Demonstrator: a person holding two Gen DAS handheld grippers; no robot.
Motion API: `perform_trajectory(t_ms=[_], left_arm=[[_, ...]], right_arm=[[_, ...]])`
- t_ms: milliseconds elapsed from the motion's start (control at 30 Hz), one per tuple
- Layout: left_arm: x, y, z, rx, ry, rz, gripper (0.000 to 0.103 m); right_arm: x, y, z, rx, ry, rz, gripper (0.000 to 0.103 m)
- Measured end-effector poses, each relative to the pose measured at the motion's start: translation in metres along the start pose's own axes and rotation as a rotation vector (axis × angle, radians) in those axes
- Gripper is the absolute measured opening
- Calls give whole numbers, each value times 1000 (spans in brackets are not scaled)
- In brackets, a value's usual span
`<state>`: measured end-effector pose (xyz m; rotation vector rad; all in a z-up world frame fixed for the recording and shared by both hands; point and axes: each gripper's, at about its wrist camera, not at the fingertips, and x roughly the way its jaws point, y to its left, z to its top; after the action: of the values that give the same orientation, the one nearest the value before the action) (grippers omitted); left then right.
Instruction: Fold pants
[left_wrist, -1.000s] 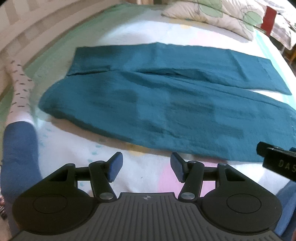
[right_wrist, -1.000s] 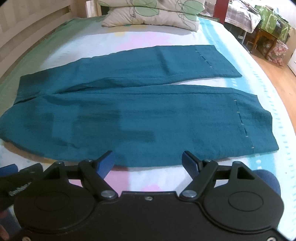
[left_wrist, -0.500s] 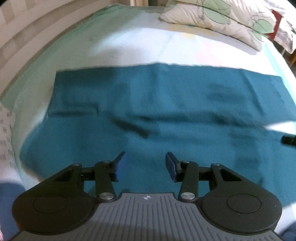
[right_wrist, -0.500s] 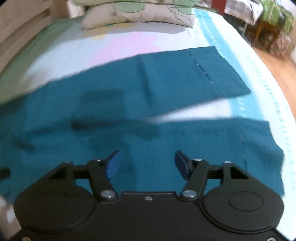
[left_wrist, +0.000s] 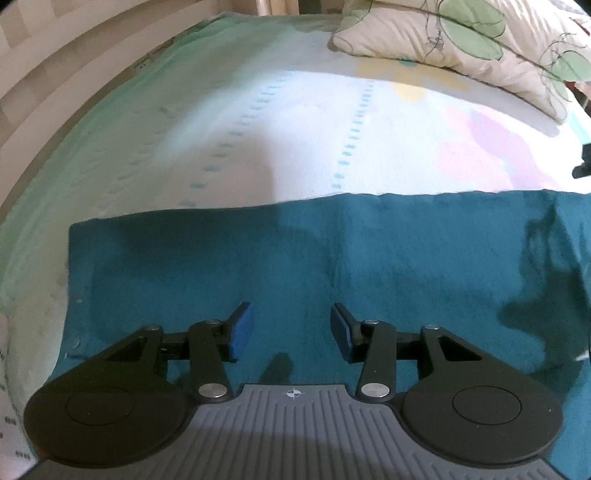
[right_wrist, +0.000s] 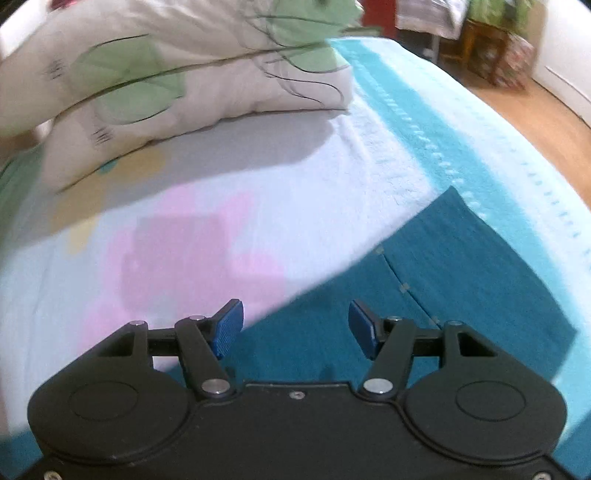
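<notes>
Left gripper (left_wrist: 291, 330) jaws apart, empty, over teal pants (left_wrist: 369, 258); right gripper (right_wrist: 295, 328) wider, empty, at hem edge.

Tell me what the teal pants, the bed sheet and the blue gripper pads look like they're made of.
Pants: soft woven cloth, matte; they lie limp and show a fuzzy, slightly crinkled surface. The exact fibre is not clear.
Bed sheet: thin printed cloth, matte, with stitched-looking dashed lines and pastel patches.
Pads: probably rubber or soft plastic, dull blue with a fine ribbed texture, on black hard-plastic arms.
</notes>
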<state>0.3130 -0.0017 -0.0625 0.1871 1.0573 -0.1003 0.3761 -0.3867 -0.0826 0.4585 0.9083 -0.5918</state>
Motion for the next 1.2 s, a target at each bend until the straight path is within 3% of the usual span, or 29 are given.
perform_trajectory(t_ms=[167,233,267,333,533,767,1000,1200], left_arm=[[13,2,9,-3,23,-5,44],[17,3,11,-1,28,-10,44],[17,3,12,-2,30,-7,44],[17,5,16,-6,36,-10,44],[8,11,39,-53,27,-107,44],[16,11,68,-150,75,-196,44],[30,-1,65,-135,112,-155,44],[47,6,64,-214,138,-177,44]], right_arm=[[43,5,3,20,77,-99,65],[43,4,-2,3,60,-104,60],[39,4,-5,-21,52,-116,40],[28,1,-11,-65,56,-97,11],[-19,-50,-32,-7,59,30,8],[-26,-72,-50,-5,101,72,8],[-21,-76,-48,17,119,99,8],[-21,-76,-48,9,128,103,8]])
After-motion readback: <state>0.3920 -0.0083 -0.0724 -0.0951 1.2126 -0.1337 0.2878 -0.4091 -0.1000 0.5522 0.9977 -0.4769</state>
